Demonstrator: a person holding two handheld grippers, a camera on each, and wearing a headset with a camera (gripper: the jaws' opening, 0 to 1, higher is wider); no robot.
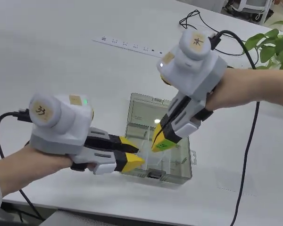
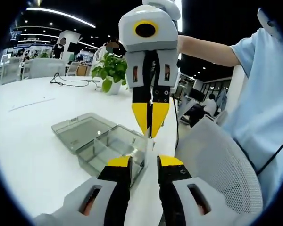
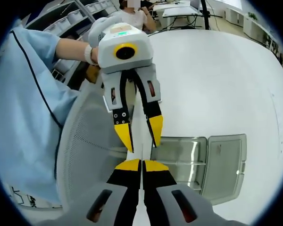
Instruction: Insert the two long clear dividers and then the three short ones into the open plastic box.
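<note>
One clear divider (image 2: 145, 143) is pinched by the right gripper (image 1: 160, 143) over the box (image 1: 181, 172), with the left gripper (image 1: 130, 154) spread around it.

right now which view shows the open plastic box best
The right gripper view: the plastic box and its open lid lie nearly unobstructed. In the head view the left gripper and right gripper cover part of its base. The left gripper view shows it at a low slant, a corner behind that gripper's jaw.
</note>
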